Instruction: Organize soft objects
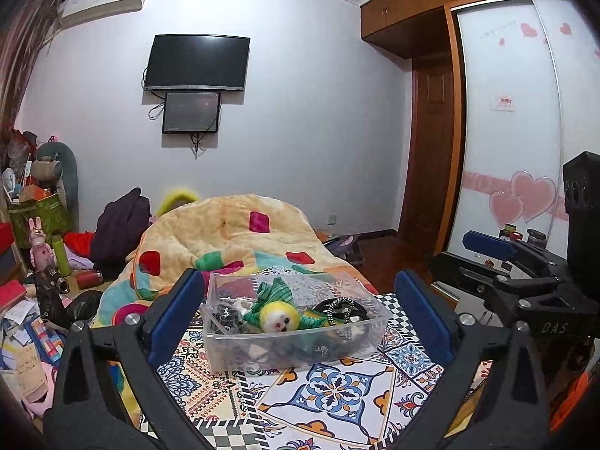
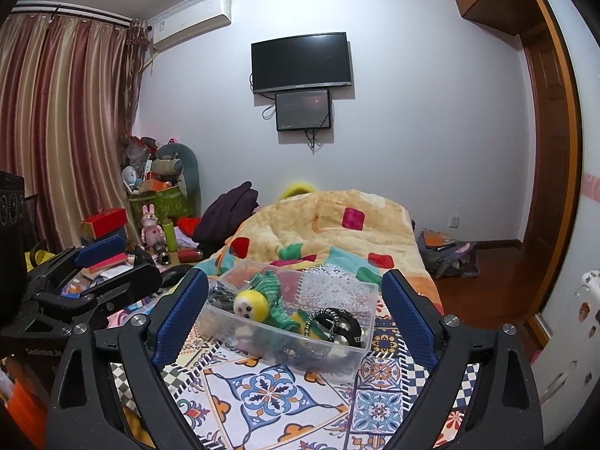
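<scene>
A clear plastic bin (image 1: 240,352) stands on the patterned bed sheet (image 1: 337,405). In it lie a yellow-headed doll in green knit (image 1: 279,317), a black ring with a beaded chain (image 1: 339,309) and dark small items. My left gripper (image 1: 300,311) is open and empty, fingers either side of the bin, just short of it. My right gripper (image 2: 296,317) is open and empty, facing the same bin (image 2: 330,360) and doll (image 2: 251,305). Each gripper shows at the edge of the other's view (image 1: 502,262), (image 2: 86,273).
A rumpled yellow quilt (image 1: 232,232) is heaped behind the bin. Cluttered boxes, toys and bottles (image 1: 48,255) crowd the left side of the bed. A wardrobe with sliding doors (image 1: 506,131) is on the right. A bag (image 2: 450,255) lies on the wood floor.
</scene>
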`<state>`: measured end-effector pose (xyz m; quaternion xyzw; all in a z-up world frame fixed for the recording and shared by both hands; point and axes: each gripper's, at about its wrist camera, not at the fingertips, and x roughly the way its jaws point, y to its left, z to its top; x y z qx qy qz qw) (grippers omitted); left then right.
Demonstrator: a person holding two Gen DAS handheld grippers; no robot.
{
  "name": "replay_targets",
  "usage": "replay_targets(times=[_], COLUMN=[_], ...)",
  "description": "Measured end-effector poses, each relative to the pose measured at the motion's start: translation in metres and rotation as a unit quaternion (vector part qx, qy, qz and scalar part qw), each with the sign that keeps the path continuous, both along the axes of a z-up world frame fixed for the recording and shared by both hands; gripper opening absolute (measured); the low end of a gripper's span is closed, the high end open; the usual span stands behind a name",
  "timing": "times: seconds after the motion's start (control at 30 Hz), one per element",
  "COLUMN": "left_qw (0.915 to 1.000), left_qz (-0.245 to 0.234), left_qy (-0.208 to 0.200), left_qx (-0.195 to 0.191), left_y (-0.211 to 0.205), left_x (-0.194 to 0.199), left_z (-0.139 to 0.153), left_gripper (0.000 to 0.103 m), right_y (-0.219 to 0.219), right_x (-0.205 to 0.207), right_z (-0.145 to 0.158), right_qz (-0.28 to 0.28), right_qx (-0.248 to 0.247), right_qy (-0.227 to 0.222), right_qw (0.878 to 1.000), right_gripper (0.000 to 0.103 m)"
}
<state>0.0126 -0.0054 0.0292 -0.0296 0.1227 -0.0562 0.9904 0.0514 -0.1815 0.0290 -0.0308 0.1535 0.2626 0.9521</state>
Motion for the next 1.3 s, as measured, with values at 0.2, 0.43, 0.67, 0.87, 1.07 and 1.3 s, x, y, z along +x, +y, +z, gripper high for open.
replay_targets(times=[0.2, 0.43, 0.67, 0.87, 1.07, 1.3], left_qw=[1.0, 1.0, 1.0, 1.0, 1.0, 1.0], left_qz=[0.0, 0.001, 0.0, -0.001, 0.0, -0.003], left_qy=[0.003, 0.006, 0.007, 0.007, 0.006, 0.005], left_qx=[-0.002, -0.003, -0.003, -0.001, -0.001, -0.004], left_y=[0.0008, 0.0007, 0.001, 0.0, 0.0003, 0.003], left_x=[0.0, 0.0016, 0.0027, 0.0027, 0.0018, 0.0007], left_z=[-0.0013, -0.003, -0.003, -0.0034, -0.0039, -0.0018], left_gripper=[0.103, 0.103, 0.103, 0.103, 0.103, 0.103], right_y=[-0.0002, -0.0021, -0.0021, -0.0012, 0.0001, 0.0007], right_x=[-0.0013, -0.0008, -0.0002, -0.0018, -0.0034, -0.0039], right_z=[-0.0003, 0.0001, 0.0001, 0.0001, -0.0003, -0.0007], right_qz=[0.002, 0.002, 0.002, 0.005, 0.006, 0.008], right_qx=[0.002, 0.006, 0.006, 0.008, 0.009, 0.01], right_qy=[0.0, 0.003, 0.005, 0.006, 0.007, 0.009], right_qw=[1.0, 1.0, 1.0, 1.0, 1.0, 1.0], right_gripper=[0.093, 0.094, 0.094, 0.094, 0.094, 0.095])
